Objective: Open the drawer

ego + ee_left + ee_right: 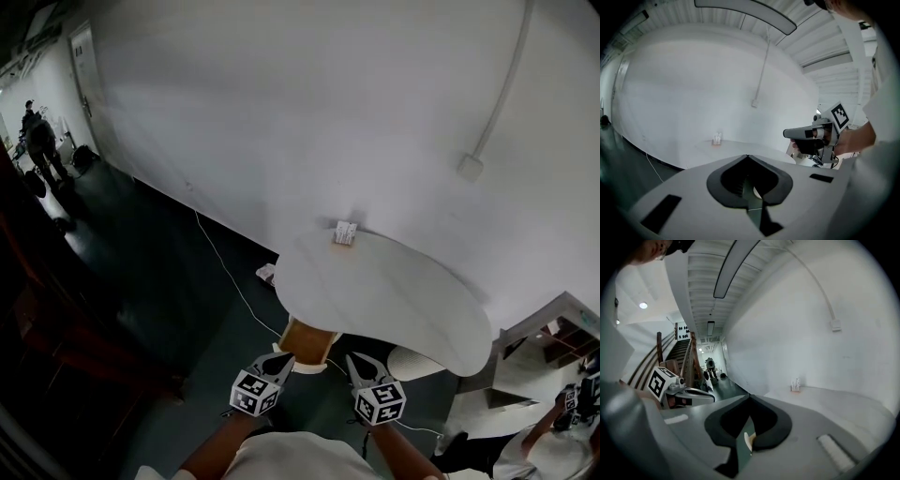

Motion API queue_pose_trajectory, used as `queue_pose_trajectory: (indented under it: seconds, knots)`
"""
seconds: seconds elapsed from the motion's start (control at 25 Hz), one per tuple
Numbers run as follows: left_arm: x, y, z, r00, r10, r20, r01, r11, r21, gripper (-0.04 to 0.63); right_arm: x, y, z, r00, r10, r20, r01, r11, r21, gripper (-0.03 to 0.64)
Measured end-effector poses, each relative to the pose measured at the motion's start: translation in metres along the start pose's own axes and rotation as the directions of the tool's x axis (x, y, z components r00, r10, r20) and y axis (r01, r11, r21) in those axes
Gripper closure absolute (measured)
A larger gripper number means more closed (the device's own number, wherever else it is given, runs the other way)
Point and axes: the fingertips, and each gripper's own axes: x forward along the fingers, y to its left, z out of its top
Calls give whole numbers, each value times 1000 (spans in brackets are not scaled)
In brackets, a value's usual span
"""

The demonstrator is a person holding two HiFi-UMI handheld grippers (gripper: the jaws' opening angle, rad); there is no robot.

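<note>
Closest to the person, the left gripper (747,156) and right gripper (749,395) hang side by side in the air, each cube of markers facing up. Both are clenched, jaw tips meeting with nothing between them. Neither touches any furniture.

Just beyond them, a tan wooden piece (305,342) sits under the near edge of a round white table (394,309). Whether it is the drawer, or the unit that houses it, cannot be told from here. No drawer front or handle shows plainly in any view.

Farther out, the tabletop is bare except for a small white item (344,232) at its far edge, close to the wall (328,112). A cable (230,277) trails across the dark floor to the left of the table. On the wall to the right, a junction box (470,167) hangs from a conduit.

By these views the task appears to be at its very start, in the approach, with the drawer not yet reached. The next move likely calls for bringing one gripper down toward the wooden piece beneath the table, finding a handle or front edge, and spreading the jaws before closing on it to pull toward the person. The low overhang of the tabletop may crowd that reach.
</note>
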Motion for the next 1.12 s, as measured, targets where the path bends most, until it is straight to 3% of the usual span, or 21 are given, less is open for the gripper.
queue_pose_trajectory:
  seconds: [0.44,0.84,1.12]
  knots:
    - [-37,-79,22,993,65,99,-68,997,34,589,-92,3,11,994,76,80,-67,993,-99,606]
    - [-68,-148,15,990,94,107,-105,989,101,589,-150,3,1,988,116,101,-104,988,-115,606]
    - [-91,-148,20,987,93,128,-107,988,111,589,-157,23,0,987,120,112,-104,985,-137,606]
